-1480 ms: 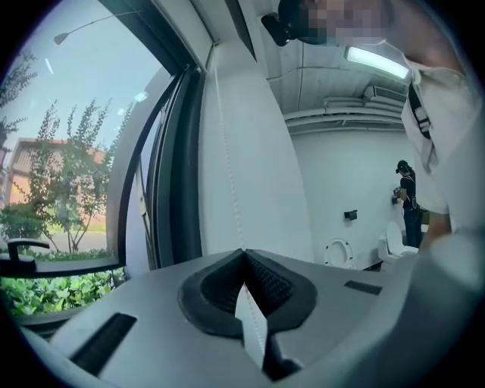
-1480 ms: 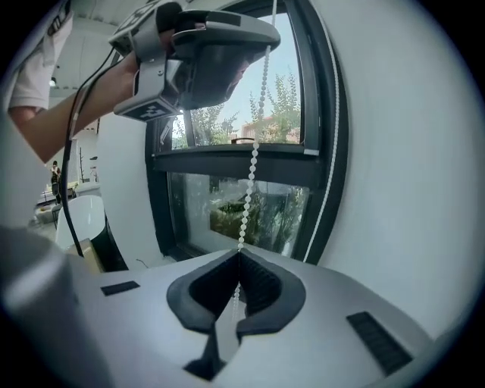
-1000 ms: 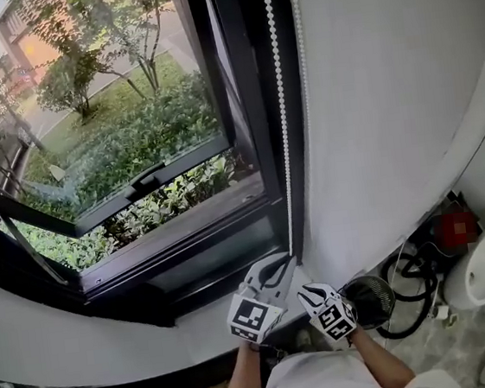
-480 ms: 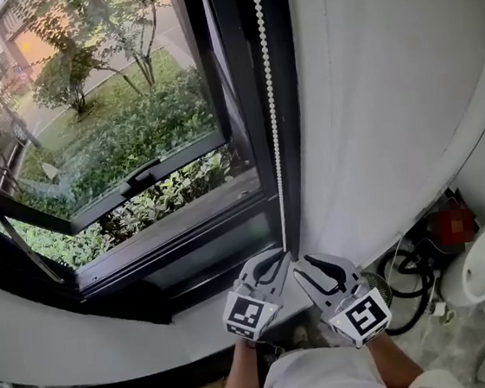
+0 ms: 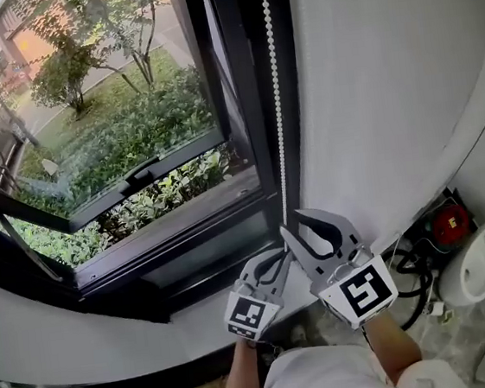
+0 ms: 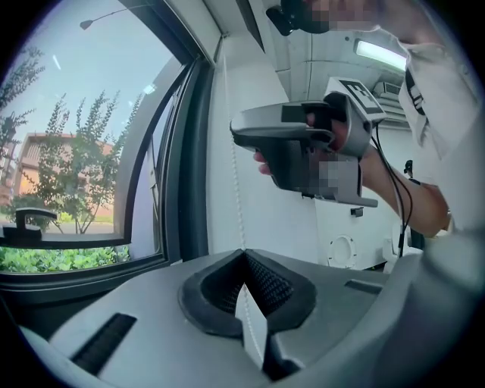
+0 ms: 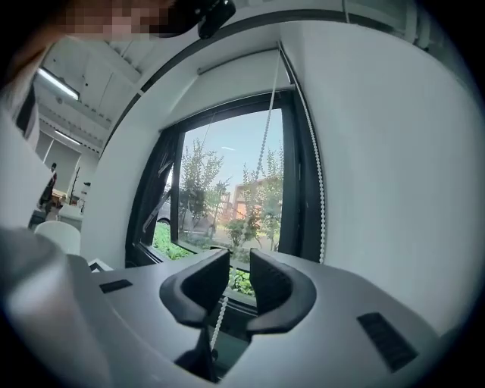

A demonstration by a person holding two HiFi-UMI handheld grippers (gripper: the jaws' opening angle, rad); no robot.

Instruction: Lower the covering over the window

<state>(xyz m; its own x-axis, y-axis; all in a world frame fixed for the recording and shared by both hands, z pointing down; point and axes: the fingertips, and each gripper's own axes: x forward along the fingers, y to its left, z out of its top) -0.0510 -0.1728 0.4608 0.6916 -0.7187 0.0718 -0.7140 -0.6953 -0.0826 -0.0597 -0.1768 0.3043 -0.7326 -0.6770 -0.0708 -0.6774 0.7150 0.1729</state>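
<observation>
Right hand-held gripper (image 7: 239,276) higher, jaws closing, loose round bead chain (image 5: 276,98); left hand-held gripper (image 6: 243,258) clamping it.

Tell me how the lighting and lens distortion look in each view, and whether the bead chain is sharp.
Head view: even daylight, the bead chain sharp against the dark window frame, the white wall bowed by the lens. Left gripper view: heavy fisheye with black corners, a pale washed-out sky, glare from the ceiling light. Right gripper view: the same fisheye curves the window frame.

Bead chain (image 5: 275,98): white, hanging along window's right frame | covering (image 7: 239,61): rolled up at top | window (image 5: 114,134): black-framed, glass uncovered
</observation>
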